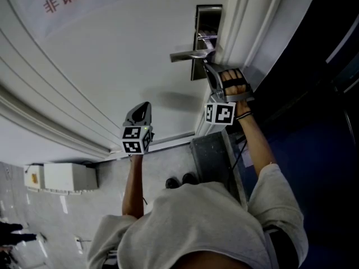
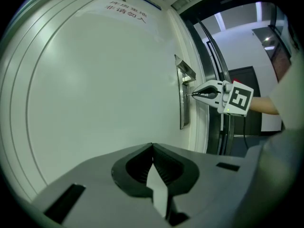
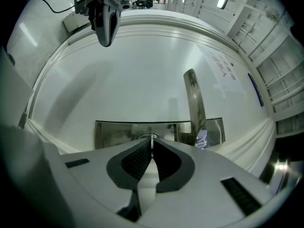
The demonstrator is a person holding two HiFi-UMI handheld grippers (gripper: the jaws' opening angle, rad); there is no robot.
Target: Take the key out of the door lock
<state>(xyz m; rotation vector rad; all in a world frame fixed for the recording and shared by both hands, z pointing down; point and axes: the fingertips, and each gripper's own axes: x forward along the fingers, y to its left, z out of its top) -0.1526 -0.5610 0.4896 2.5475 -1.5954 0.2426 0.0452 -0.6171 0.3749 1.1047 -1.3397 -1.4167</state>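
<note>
Left gripper [image 1: 145, 107] idle left of lock, jaws together, empty. Right gripper [image 1: 210, 69] pinched on key [image 3: 151, 137] at lock plate [image 3: 114, 132]. Extraction step, judged; next needs straight outward pull.

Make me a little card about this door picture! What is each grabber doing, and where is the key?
place: white door with a metal lock plate and a lever handle
right gripper: tip at the lock plate, fingers closed
key: looks like the thin metal bit between the right gripper's tip and the plate, in the lock
left gripper: away from the lock, facing bare door, fingers closed, nothing in them
task: key not out yet
</note>
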